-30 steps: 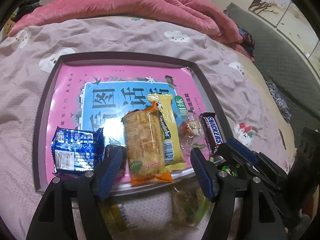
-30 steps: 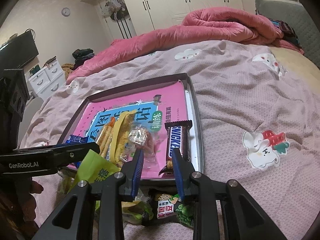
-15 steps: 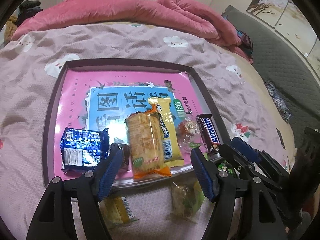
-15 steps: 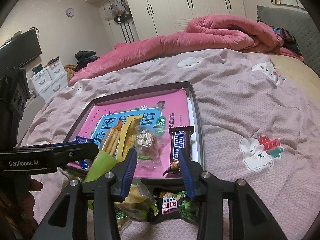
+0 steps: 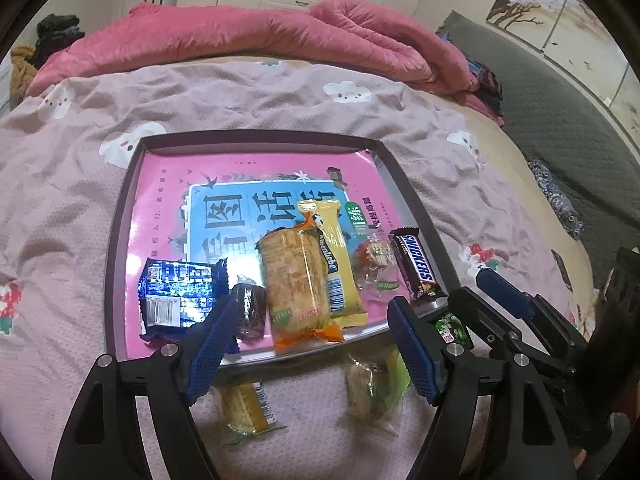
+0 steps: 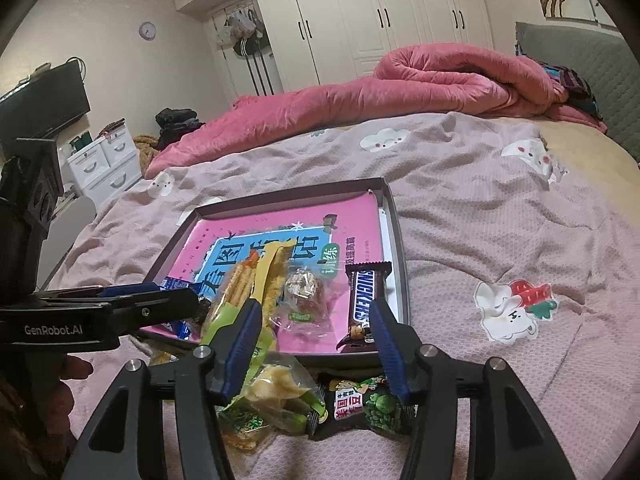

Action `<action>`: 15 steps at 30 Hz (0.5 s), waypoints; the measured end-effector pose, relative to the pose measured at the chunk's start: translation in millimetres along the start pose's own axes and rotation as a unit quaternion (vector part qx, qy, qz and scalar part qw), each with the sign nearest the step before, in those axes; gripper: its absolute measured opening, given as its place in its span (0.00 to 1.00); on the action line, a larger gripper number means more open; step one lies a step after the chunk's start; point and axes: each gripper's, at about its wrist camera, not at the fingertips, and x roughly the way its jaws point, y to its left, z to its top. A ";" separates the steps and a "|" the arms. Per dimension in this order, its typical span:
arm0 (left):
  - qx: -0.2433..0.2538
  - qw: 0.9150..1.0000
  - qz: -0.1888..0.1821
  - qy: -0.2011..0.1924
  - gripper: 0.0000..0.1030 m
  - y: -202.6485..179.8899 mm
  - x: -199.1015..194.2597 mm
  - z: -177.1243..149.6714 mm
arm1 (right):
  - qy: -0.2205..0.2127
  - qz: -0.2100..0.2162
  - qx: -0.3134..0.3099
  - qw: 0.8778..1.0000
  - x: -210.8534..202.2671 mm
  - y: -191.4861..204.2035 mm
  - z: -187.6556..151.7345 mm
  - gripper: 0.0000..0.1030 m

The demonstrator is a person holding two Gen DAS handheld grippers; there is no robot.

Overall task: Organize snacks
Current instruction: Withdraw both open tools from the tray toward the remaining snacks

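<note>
In the left wrist view, the left gripper (image 5: 308, 344) is seen with its blue-padded jaws wide apart; they have just been opening, and nothing is clamped between them. Beyond the fingertips a dark-rimmed tray (image 5: 120, 216) lined with a pink and blue book cover is laid on the pink bedspread (image 5: 280, 96). Along the tray's near edge a row of snacks is set out. Just ahead of the left finger a blue wafer pack (image 5: 178, 294) and a small dark wrapped sweet (image 5: 250, 310) are found. Straight ahead, between the two fingers, an orange cracker pack (image 5: 298, 284) lies against a yellow bar (image 5: 334, 260). Ahead of the right finger a clear-wrapped candy (image 5: 374, 260) and a Snickers bar (image 5: 416, 266) are placed. Nearer than the tray, on the bedspread under the open jaws, a yellow-green packet (image 5: 244, 404) and a clear green packet (image 5: 376, 388) are seen. The right gripper (image 5: 472, 296) appears to the right.

In the right wrist view, the right gripper (image 6: 316, 344) is shown with jaws apart; they have just been opening, with no snack gripped. The Snickers bar (image 6: 364, 300) lies ahead, just inside the right finger and free of both pads, near the tray's (image 6: 400, 240) right rim. Below the jaws a black and green pea packet (image 6: 360, 404) rests on the bedspread (image 6: 500, 220), beside the clear green packet (image 6: 276, 392). The left gripper (image 6: 160, 300) is seen reaching in from the left.
</note>
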 end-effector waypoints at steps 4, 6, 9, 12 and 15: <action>0.003 1.000 -0.003 -0.002 0.77 -0.1 -4.6 -0.4 | -0.011 0.003 -0.004 1.000 -6.6 2.9 1.2 0.61; 0.005 1.000 -0.002 -0.003 0.77 -0.8 -6.5 -0.8 | -0.014 0.005 -0.006 1.000 -9.6 4.5 1.4 0.62; 0.008 1.000 -0.002 -0.005 0.78 -1.3 -9.2 -1.2 | -0.018 0.003 -0.009 1.000 -13.0 6.1 1.9 0.62; 0.009 1.000 -0.004 -0.006 0.78 -1.2 -12.4 -2.6 | -0.020 0.003 -0.008 1.000 -16.4 6.3 1.8 0.64; 0.009 1.000 -0.007 -0.007 0.78 -0.7 -15.9 -3.2 | -0.023 0.002 -0.010 1.000 -20.9 7.2 1.8 0.66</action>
